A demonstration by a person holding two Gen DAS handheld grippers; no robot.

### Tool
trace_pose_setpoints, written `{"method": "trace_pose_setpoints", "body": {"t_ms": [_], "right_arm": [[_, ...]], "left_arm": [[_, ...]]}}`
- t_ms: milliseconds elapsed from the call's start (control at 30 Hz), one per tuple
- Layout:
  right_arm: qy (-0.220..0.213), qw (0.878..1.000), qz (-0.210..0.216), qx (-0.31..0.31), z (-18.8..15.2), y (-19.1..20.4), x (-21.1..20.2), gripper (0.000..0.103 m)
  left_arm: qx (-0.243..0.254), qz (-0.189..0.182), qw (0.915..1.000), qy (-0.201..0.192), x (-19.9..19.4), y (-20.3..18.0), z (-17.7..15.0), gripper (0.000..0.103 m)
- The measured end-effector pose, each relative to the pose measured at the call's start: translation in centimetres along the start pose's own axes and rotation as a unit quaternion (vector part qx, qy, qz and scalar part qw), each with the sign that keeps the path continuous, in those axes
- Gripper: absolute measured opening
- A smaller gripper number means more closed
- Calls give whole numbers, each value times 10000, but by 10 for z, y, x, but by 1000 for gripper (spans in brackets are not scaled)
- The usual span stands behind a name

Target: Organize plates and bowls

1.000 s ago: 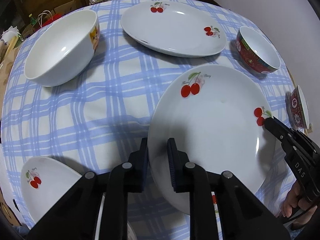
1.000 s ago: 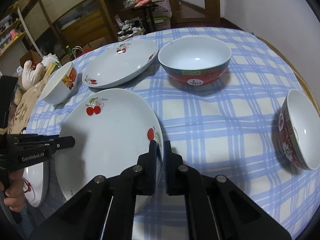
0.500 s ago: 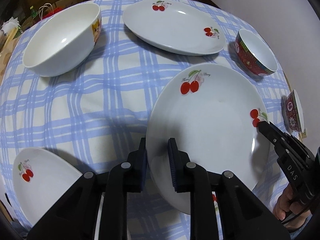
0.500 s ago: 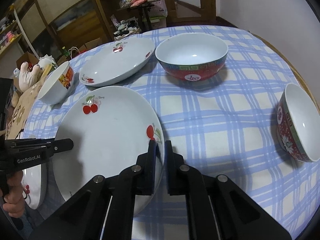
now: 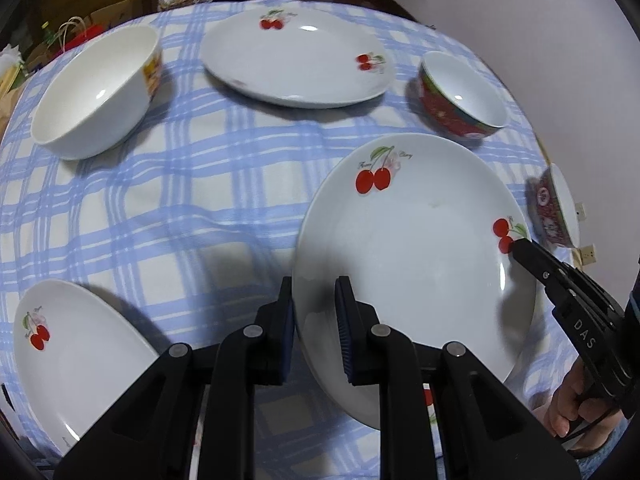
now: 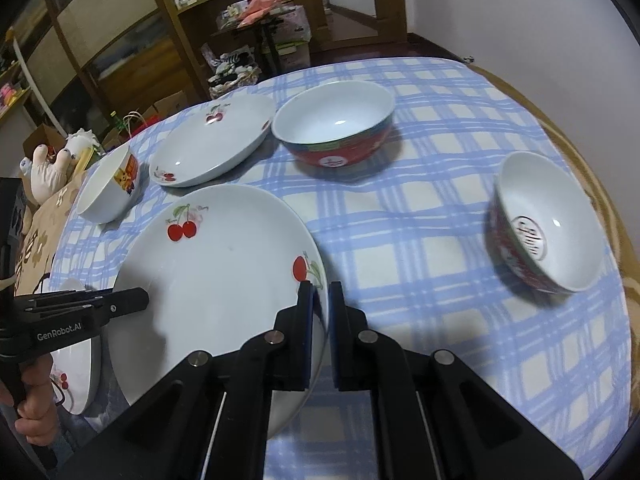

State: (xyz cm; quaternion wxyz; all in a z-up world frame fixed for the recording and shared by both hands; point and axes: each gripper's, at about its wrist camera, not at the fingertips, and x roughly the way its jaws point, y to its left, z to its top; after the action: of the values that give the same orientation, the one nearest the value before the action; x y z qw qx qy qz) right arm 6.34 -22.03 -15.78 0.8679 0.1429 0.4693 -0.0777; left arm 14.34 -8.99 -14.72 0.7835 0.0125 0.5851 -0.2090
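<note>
The biggest thing I see is the round table under its blue-checked cloth (image 5: 168, 208), which fills both wrist views. Over it I have the large cherry plate (image 5: 420, 264), tilted, carried from two sides. My left gripper (image 5: 316, 320) is clamped on the plate's near-left rim, one pad above and one below the edge. My right gripper (image 6: 320, 312) pinches the opposite rim right beside a cherry print, its jaws almost together with only the thin edge between them. From the shadow on the cloth I think the plate is clear of the table, though I can't be sure from these angles.

A second cherry plate (image 5: 296, 60) lies flat at the far side of the table. A third cherry plate (image 5: 76, 360) sits at the near-left edge, partly behind my left gripper's frame.

Next in size, the white bowl with a cartoon print (image 5: 96, 92) stands upright at the far left. The wide red-patterned bowl (image 6: 334, 128) sits just beside the far plate. A smaller red bowl (image 6: 548, 220) rests near the right edge of the table, well apart from the others.

A hand (image 6: 32, 408) grips the left tool's handle.
</note>
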Motion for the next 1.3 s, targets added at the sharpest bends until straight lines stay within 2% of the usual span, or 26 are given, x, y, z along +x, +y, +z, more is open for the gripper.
{"method": "trace_pose_setpoints", "body": {"t_ms": [133,267,467,833,1300], "right_arm": [[47,9999,-56,110,-1,-12,-8,8],[36,9998,-127,168,-1,-20,-15,8],[-2,9994,-270,227,-4,-29,-22,8],[163,9985,-466,237,-4,-40,-14,8],[421,9966,-611,365,-13,-47,-3,9]], "left_arm": [[79,-116,9999,15,-1,-10,0,19],[287,-74,9996,-39,-2,-26,0,18],[286,-172,9994,-6,5,-36,1,18],[564,12,9983,106,20,-52,-1,18],[748,55,9967,323,28,-58,-7,18]]}}
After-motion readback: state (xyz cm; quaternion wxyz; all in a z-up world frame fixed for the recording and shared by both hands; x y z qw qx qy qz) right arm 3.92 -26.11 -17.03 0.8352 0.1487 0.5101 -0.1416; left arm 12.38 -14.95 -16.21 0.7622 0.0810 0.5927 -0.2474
